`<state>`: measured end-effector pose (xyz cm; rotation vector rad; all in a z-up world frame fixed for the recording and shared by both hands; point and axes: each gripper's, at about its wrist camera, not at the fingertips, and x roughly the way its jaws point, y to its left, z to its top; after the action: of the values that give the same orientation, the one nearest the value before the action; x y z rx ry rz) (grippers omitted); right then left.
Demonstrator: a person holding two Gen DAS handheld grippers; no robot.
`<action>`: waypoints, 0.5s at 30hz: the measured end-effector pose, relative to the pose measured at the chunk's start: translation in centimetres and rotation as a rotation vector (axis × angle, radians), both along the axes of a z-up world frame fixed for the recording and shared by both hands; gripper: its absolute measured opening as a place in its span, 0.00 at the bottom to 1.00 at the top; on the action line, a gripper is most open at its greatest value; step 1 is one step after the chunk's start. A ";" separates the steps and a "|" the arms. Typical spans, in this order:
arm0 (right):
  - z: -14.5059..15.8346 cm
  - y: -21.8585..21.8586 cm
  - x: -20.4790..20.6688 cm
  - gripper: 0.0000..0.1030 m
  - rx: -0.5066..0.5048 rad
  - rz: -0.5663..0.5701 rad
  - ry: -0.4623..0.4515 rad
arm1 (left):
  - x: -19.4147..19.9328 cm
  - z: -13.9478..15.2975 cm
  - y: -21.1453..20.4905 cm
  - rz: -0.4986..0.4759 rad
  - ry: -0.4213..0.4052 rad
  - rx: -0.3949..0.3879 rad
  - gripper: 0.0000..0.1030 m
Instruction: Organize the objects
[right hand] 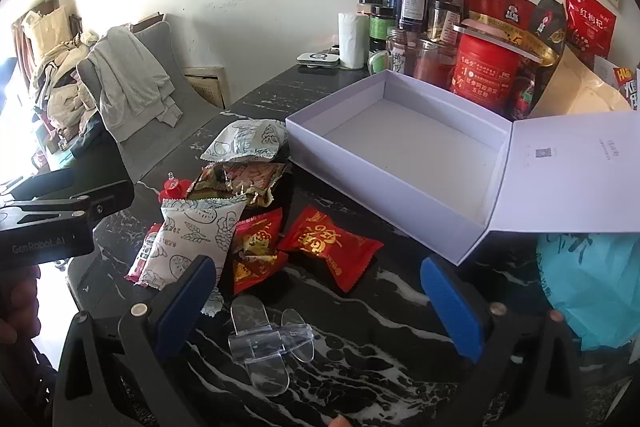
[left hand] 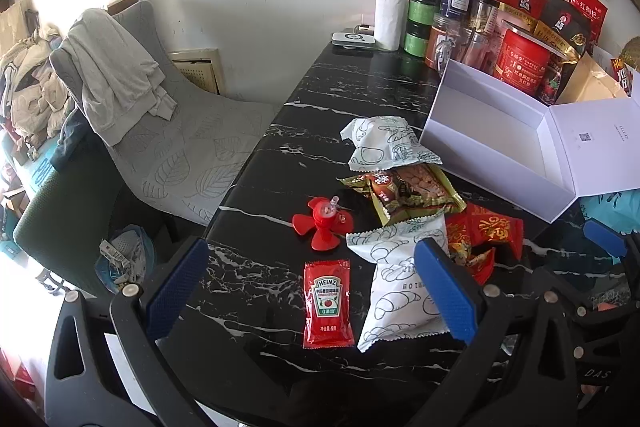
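An open white box (left hand: 492,131) (right hand: 404,147) lies empty on the black marble table, lid flapped to the right. Snacks are piled left of it: two white bread packets (left hand: 396,291) (left hand: 384,143), a brown-gold packet (left hand: 412,191), red candy packets (right hand: 328,243) and a Heinz ketchup sachet (left hand: 328,303). A red propeller toy (left hand: 322,223) lies beside them. My left gripper (left hand: 312,287) is open above the sachet. My right gripper (right hand: 316,311) is open over a clear plastic propeller (right hand: 272,343). The left gripper's body shows at the left in the right wrist view (right hand: 48,227).
Jars, red tins and snack bags (left hand: 516,27) crowd the back of the table by the wall, with a paper roll (left hand: 388,21). A teal bag (right hand: 592,283) lies at the right. A grey chair with clothes (left hand: 120,79) stands left of the table edge.
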<state>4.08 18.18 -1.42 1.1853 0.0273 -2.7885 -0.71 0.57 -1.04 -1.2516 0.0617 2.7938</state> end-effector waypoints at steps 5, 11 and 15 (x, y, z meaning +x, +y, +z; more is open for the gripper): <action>0.0 0.0 0.0 1.00 0.001 0.002 -0.002 | -0.1 0.1 -0.1 -0.004 -0.003 0.003 1.00; 0.0 0.0 -0.2 1.00 0.000 0.002 -0.007 | 0.0 -0.1 -0.1 -0.005 -0.001 0.003 1.00; 0.0 -0.1 -0.2 1.00 0.000 0.003 -0.009 | 0.0 -0.1 0.0 -0.006 -0.003 0.002 1.00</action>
<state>3.90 18.13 -1.43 1.1961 0.0282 -2.7805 -0.69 0.55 -1.17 -1.2525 0.0626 2.7864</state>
